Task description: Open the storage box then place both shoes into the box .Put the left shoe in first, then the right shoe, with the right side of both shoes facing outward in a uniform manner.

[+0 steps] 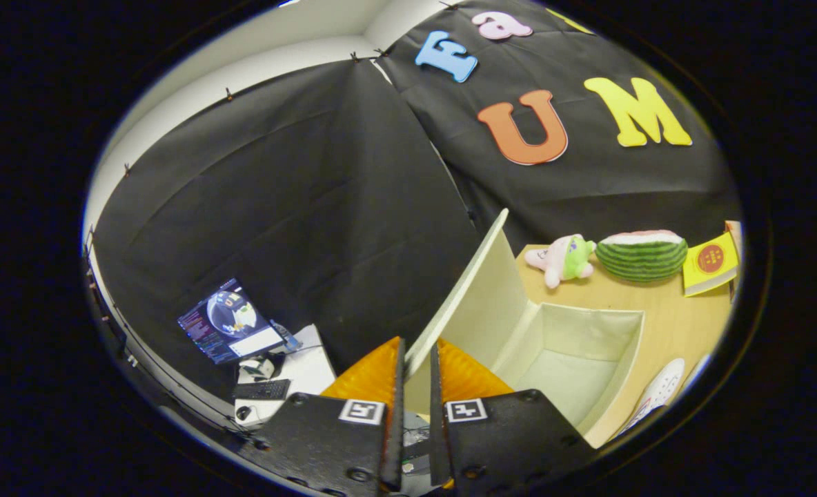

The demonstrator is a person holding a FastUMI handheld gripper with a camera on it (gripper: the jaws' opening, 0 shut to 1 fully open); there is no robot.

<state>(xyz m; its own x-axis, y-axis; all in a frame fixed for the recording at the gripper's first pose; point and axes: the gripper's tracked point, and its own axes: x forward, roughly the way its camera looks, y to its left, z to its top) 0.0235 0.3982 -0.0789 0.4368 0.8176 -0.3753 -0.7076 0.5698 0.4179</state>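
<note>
Box [574, 359] stands open on the table [684, 324], just ahead of the gripper [417, 366] and to its right, its pale inside bare. Its lid [477, 290] is swung up on edge and leans away from the opening, and the lid's near edge runs down into the narrow gap between the two fingers [374, 376]. Both fingers look to press on that edge, so I judge the gripper clamped on the lid.

The step in hand is the first one, opening the box, and it looks nearly done, since the lid is past upright and the cavity is fully exposed. No shoe is inside yet. One shoe [660, 386] lies on the table just beyond the box's right wall, sole pattern showing; which foot it is I cannot tell, and a second shoe edge beside it is too cropped to judge.

Next move, as I judge it: let go of the lid so that it rests open, draw back clear of it, then swing right over the box to reach the left shoe. The lid may fall shut if released too soon.

The gripper is tilted, rolled to one side, pointing forward and slightly down at the lid's edge, low beside the box's left wall.
</note>
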